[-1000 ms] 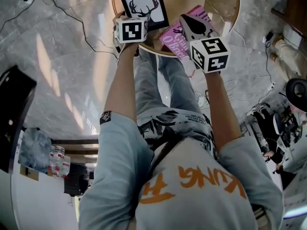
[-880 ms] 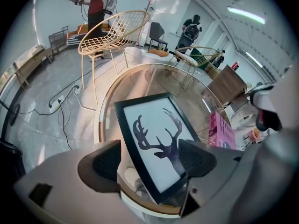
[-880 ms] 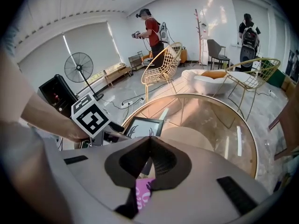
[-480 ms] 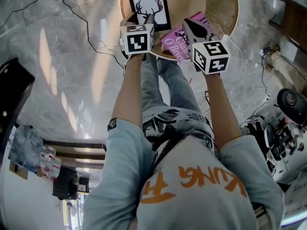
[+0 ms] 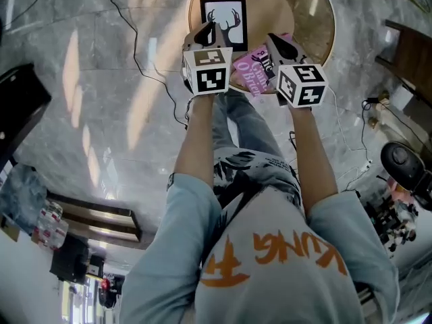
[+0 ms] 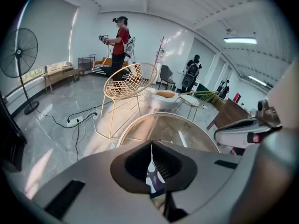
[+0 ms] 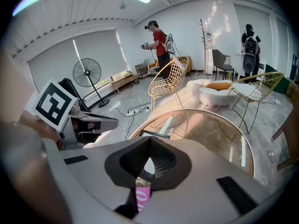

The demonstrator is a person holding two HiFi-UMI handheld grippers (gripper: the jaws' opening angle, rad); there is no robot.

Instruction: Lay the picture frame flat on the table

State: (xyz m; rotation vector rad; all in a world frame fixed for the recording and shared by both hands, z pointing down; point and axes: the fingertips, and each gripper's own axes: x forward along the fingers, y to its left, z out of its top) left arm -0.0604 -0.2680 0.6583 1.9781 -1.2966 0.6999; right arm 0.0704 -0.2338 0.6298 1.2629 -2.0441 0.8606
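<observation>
A black picture frame (image 5: 224,17) with an antler print lies face up on the round wooden table (image 5: 310,12). In the right gripper view the picture frame (image 7: 156,134) is a low dark bar on the tabletop. My left gripper (image 5: 204,32) hovers at the frame's near left corner. Its jaws (image 6: 151,146) meet at the tips, shut, and a sliver of the frame shows below them. My right gripper (image 5: 277,42) is over a pink book (image 5: 256,69) at the table's near edge. The right gripper (image 7: 149,140) is shut too, with the pink book (image 7: 142,197) under it.
Cables (image 5: 135,39) trail over the grey marble floor left of the table. A gold wire chair (image 6: 128,80) and a white seat (image 6: 161,99) stand beyond the table. A floor fan (image 6: 18,55) is at far left. A person in red (image 6: 120,36) stands far back.
My left gripper has moved forward from beside the frame's near left corner until its tips overlap that corner. The right gripper stays over the pink book. The head view has shifted.
</observation>
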